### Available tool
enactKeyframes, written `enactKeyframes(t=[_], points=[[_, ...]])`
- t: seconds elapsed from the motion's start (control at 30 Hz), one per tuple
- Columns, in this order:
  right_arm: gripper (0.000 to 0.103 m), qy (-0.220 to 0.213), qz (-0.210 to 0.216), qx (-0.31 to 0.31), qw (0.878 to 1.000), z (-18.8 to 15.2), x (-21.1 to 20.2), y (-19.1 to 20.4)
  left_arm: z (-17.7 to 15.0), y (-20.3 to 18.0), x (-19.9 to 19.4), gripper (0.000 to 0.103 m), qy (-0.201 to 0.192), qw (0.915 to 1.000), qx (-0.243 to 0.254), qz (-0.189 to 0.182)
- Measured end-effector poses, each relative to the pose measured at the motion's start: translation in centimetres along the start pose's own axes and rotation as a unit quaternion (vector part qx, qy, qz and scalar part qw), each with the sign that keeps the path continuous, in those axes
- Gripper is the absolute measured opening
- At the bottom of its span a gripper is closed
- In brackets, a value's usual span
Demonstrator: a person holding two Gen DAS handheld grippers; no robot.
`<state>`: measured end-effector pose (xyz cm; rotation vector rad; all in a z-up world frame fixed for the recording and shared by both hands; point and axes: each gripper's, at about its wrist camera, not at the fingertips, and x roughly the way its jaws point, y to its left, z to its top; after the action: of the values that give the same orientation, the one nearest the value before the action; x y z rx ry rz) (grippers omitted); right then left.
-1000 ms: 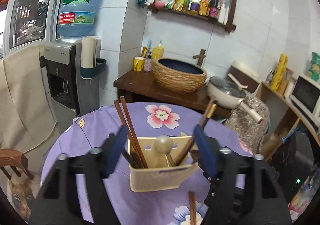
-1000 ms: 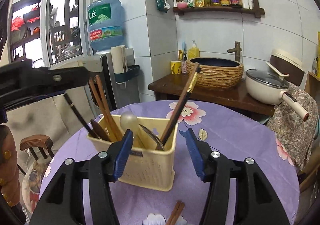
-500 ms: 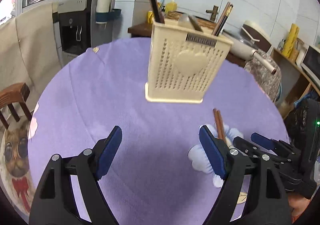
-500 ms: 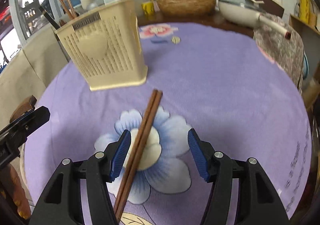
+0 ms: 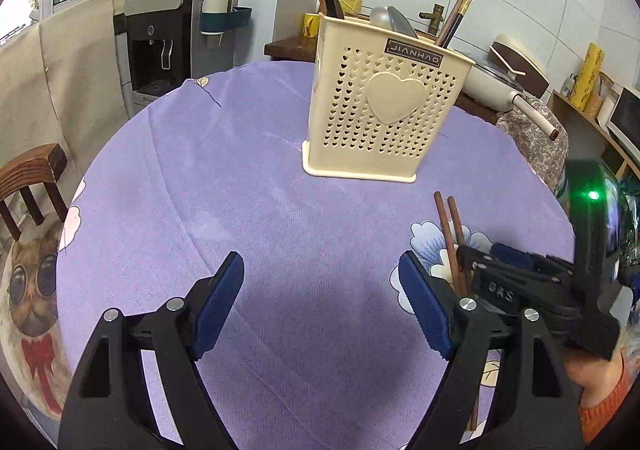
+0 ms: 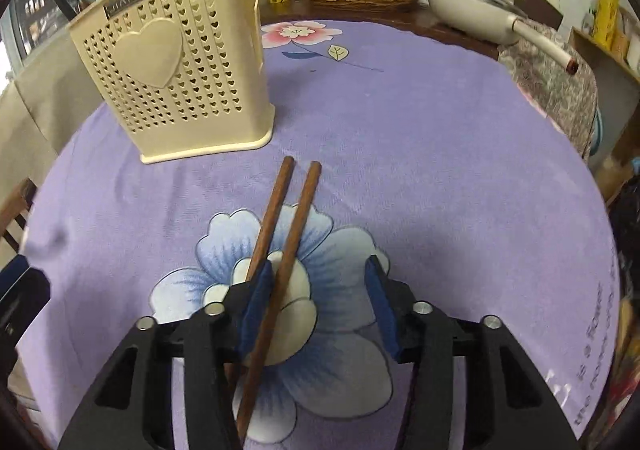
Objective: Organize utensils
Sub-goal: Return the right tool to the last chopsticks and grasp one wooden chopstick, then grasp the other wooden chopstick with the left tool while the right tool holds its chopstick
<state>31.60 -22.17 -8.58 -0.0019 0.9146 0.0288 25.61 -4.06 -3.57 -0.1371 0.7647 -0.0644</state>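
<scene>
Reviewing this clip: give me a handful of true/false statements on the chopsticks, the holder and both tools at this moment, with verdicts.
1. A pair of brown chopsticks lies on the purple tablecloth. True.
2. The right tool is shut on both chopsticks. False: it is open, one stick between its fingers, the other outside the left finger.
3. The cream utensil holder lies tipped on its side. False: it stands upright.
4. The left tool is open and holds nothing. True.
5. The holder is empty. False: chopsticks and a spoon stick out.
</scene>
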Motion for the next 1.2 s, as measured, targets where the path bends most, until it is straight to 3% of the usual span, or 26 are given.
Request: enactKeyframes(t=[0.33,0.57,0.77,0.83,1.0,1.2], points=[[0.010,0.019,0.011,0.027,0.999,3.4,2.3,-0.7,-0.6,-0.5,0.5,0.079,0.011,0.9999,0.011,0.003],[0.009,0.028,0.050,0.067,0.996,3.2,2.0,-3.5,0.0,-2.9,2.0,0.078,0.041,0.9975,0.039,-0.043],[0.009,0.031,0.058,0.101,0.993,2.4,1.4,-6.4,1.1,-6.6,5.7,0.057,0.102,0.9882,0.052,-0.101],[0.009,0.029,0.056,0.108,0.992,2.1,1.4,-7.2,1.5,-8.1,6.9,0.053,0.111,0.9860,0.071,-0.103],[0.009,0.027,0.063,0.116,0.991,1.8,1.3,-8.5,2.0,-11.0,9.6,0.030,0.135,0.9811,0.104,-0.092],[0.009,0.024,0.063,0.109,0.992,1.7,1.3,-8.6,2.4,-12.4,10.7,0.027,0.127,0.9829,0.113,-0.068]])
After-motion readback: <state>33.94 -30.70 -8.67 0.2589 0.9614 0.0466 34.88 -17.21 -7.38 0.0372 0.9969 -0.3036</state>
